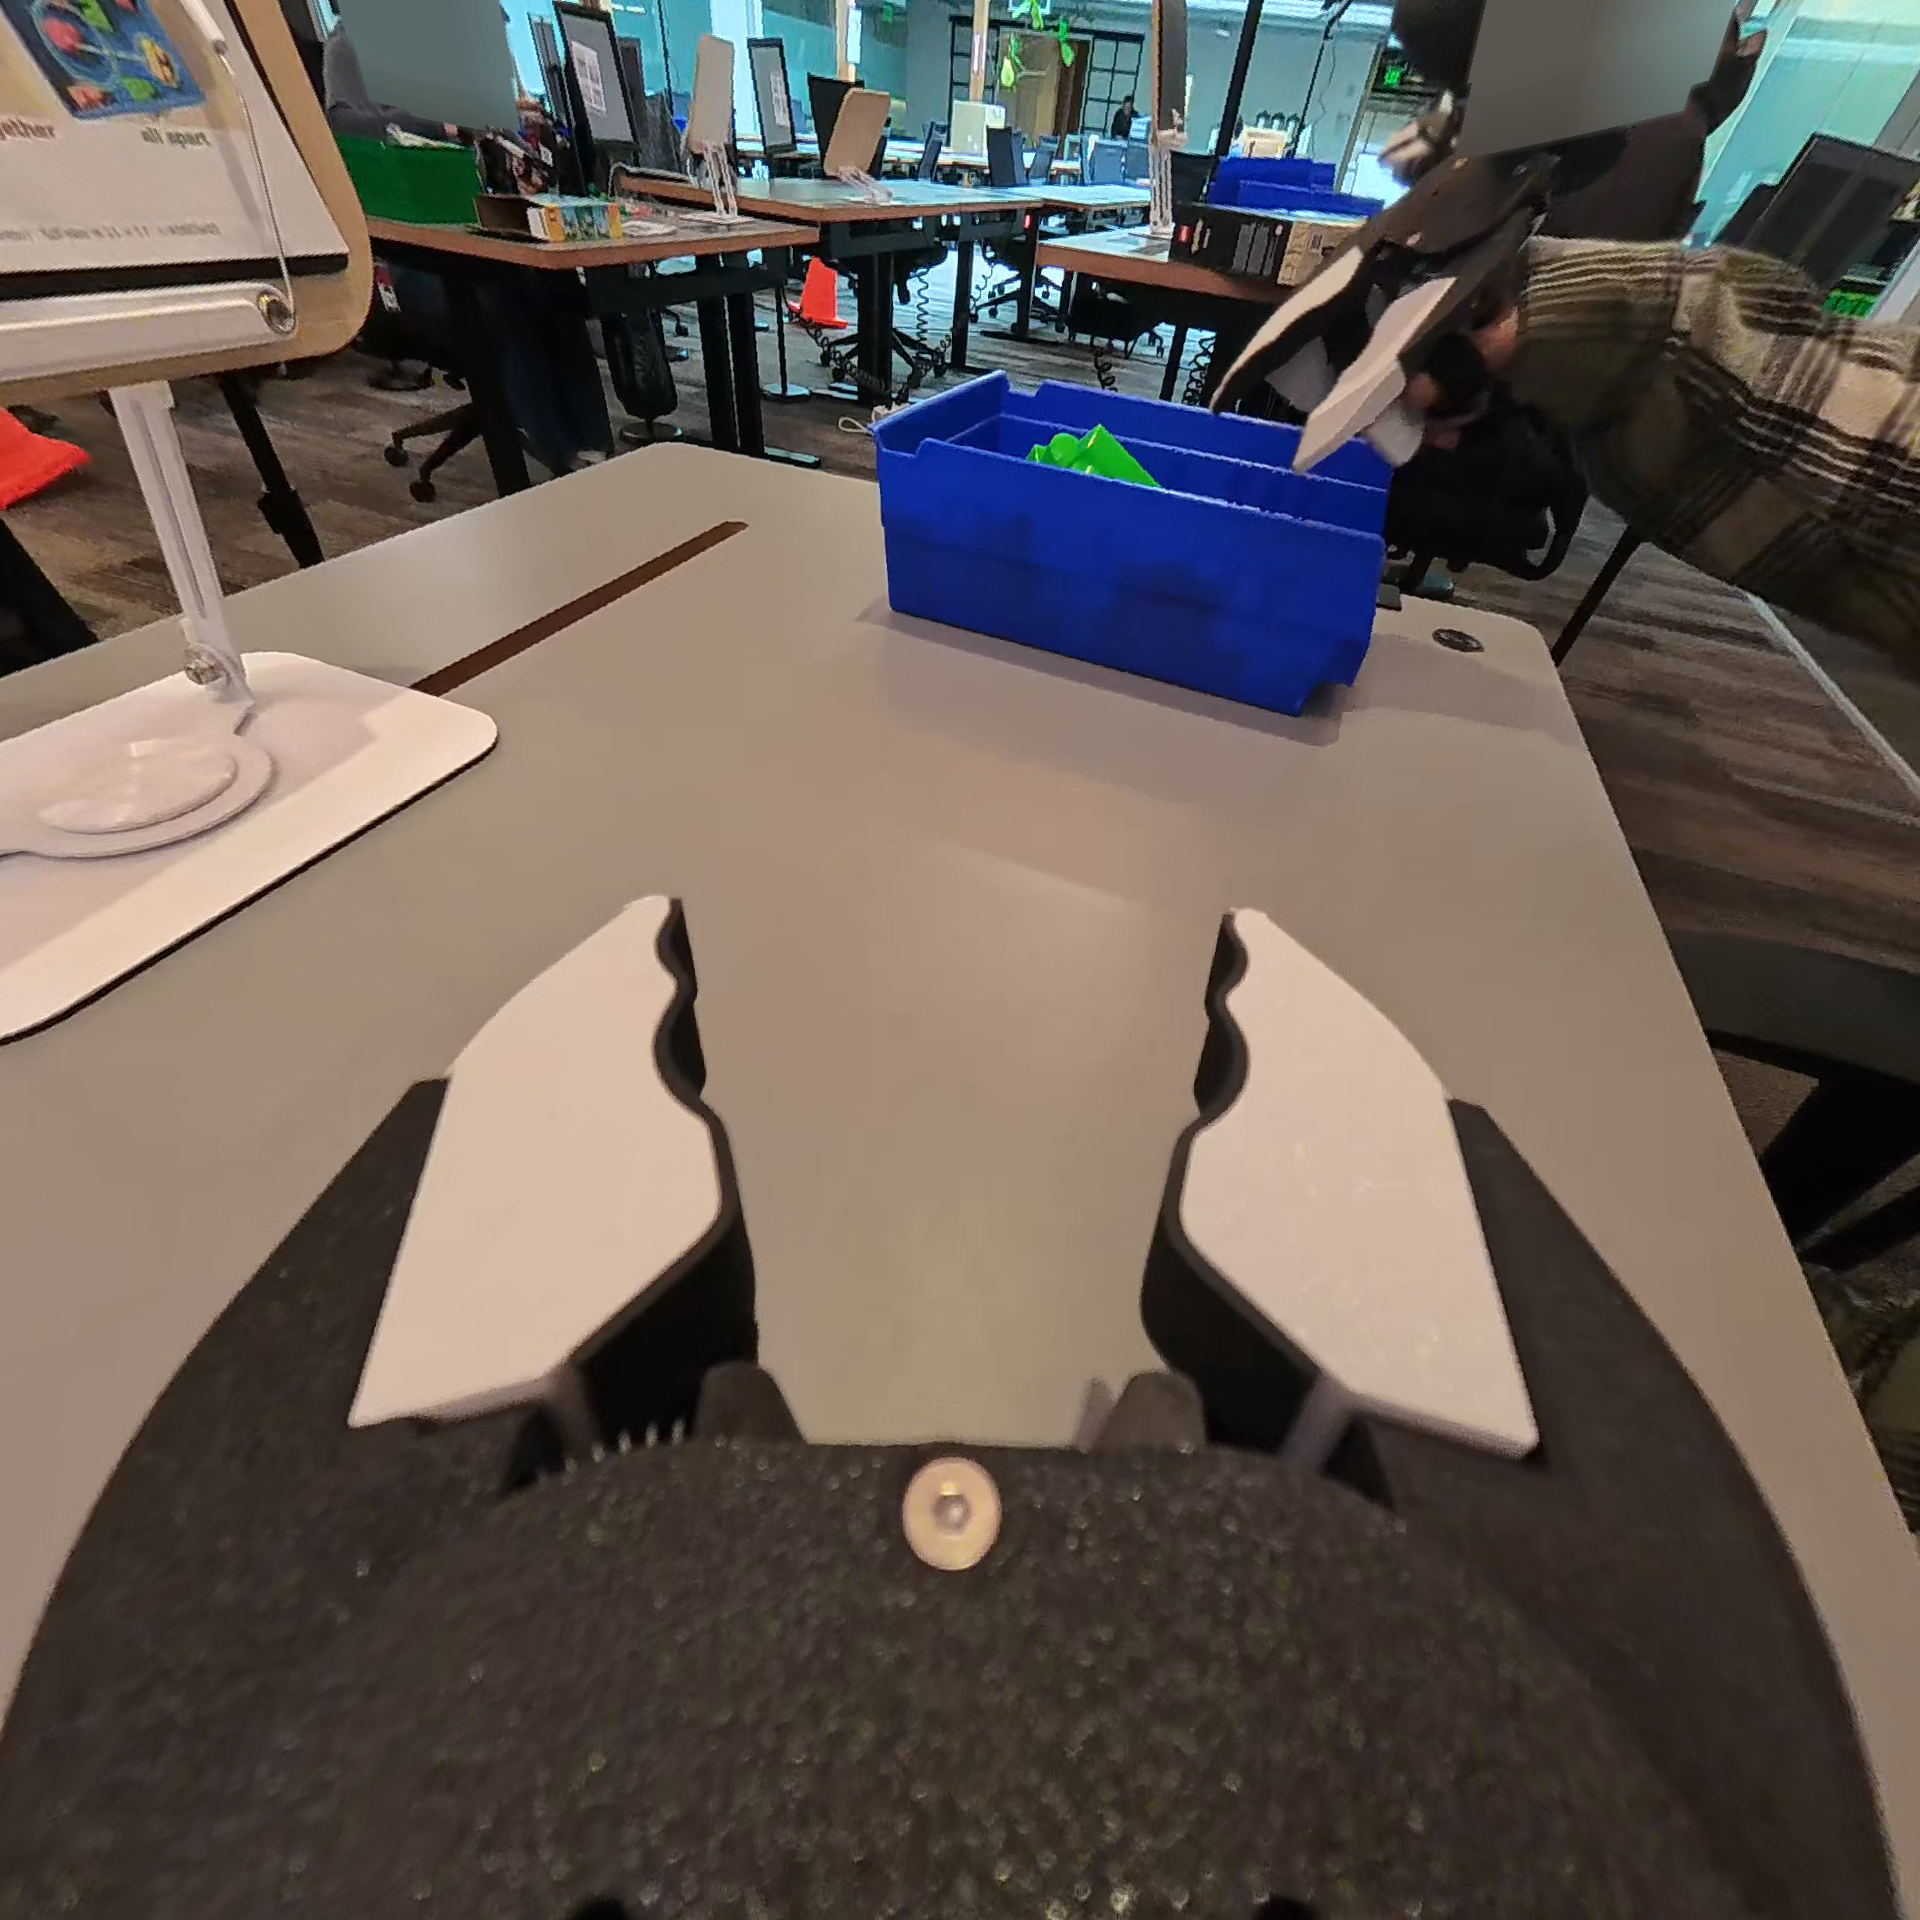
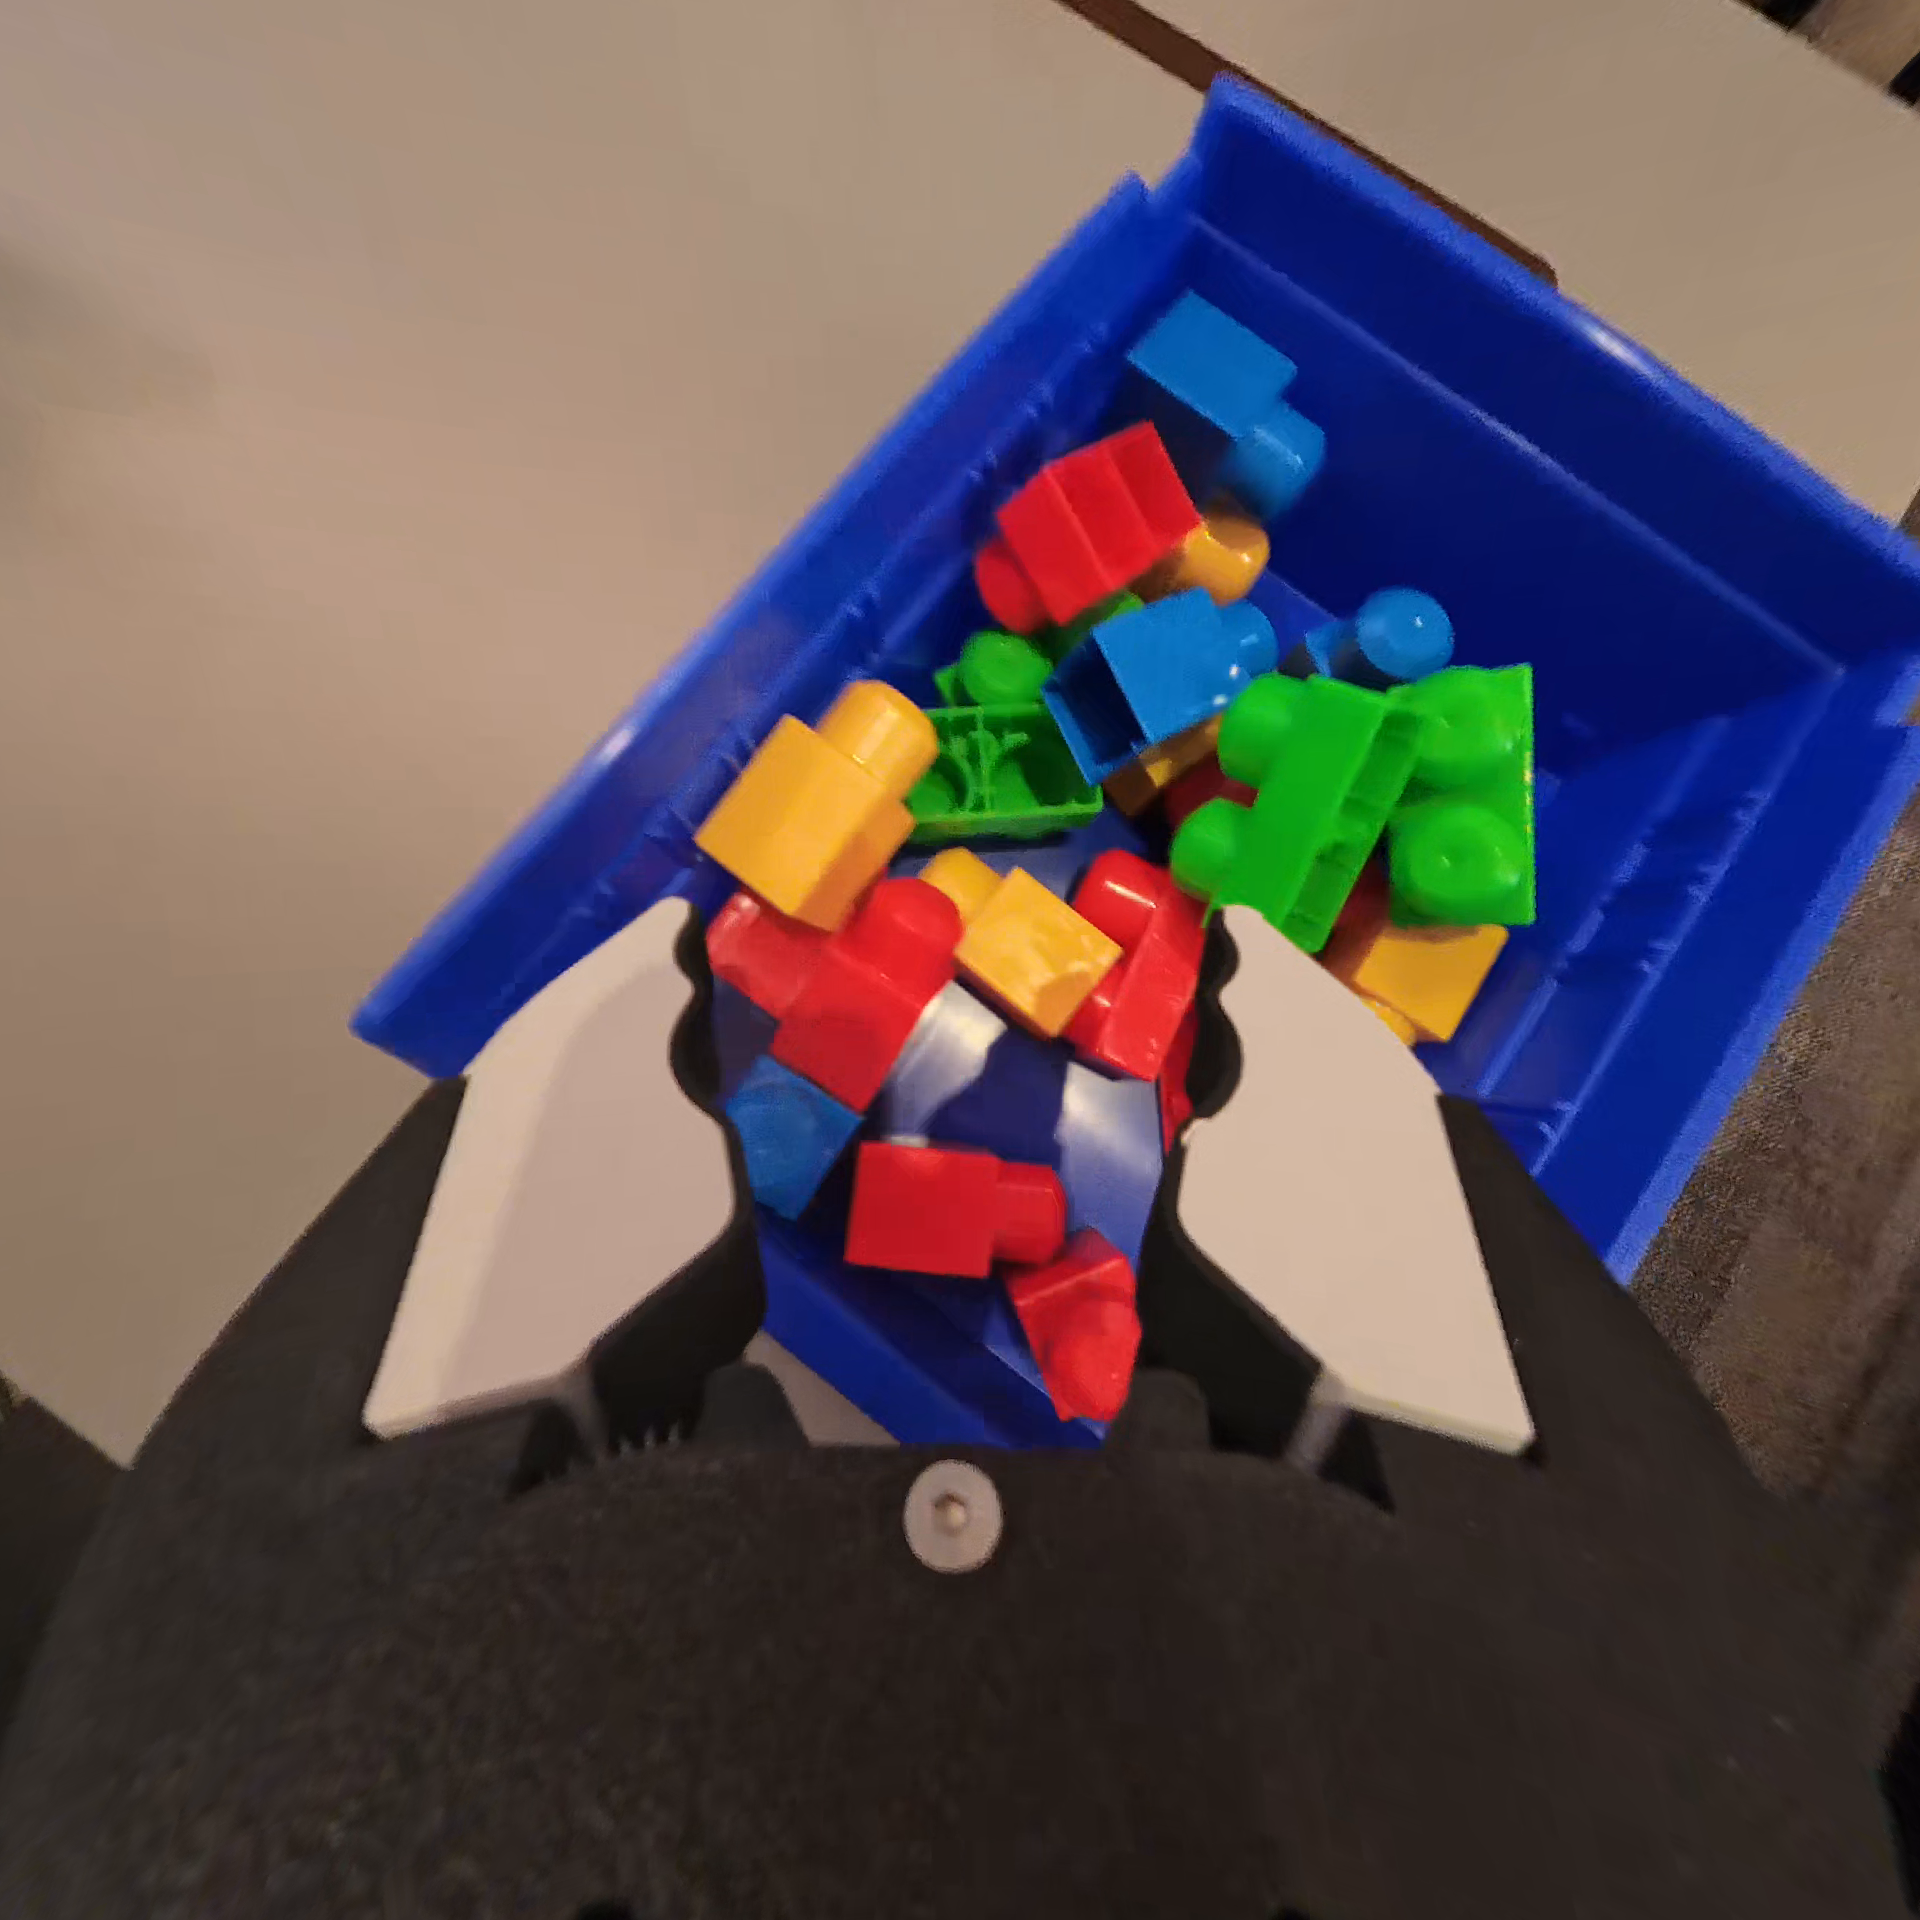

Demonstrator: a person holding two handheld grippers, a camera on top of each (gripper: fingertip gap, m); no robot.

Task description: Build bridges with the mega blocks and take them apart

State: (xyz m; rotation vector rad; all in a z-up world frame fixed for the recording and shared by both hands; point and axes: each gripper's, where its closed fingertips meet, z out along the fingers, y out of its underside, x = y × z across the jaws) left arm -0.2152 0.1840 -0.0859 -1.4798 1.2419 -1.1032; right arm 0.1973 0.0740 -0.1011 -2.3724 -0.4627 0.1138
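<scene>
A blue bin (image 1: 1122, 582) stands at the far right of the grey table (image 1: 935, 810); a green block (image 1: 1091, 457) shows over its rim. In the right wrist view the bin (image 2: 623, 727) holds several red, yellow, green and blue mega blocks, among them a yellow block (image 2: 821, 805) and a large green block (image 2: 1371, 795). My right gripper (image 2: 951, 935) hovers open above the bin, pointing down at the pile, holding nothing. It also shows in the left wrist view (image 1: 1262, 426) over the bin's right end. My left gripper (image 1: 951, 925) is open and empty over bare table.
A white stand base (image 1: 208, 810) with a clear post holding a picture board (image 1: 135, 156) sits at the left. A dark slot (image 1: 582, 608) runs across the table. The table's right edge drops to carpet. A plaid sleeve (image 1: 1714, 416) reaches in at the right.
</scene>
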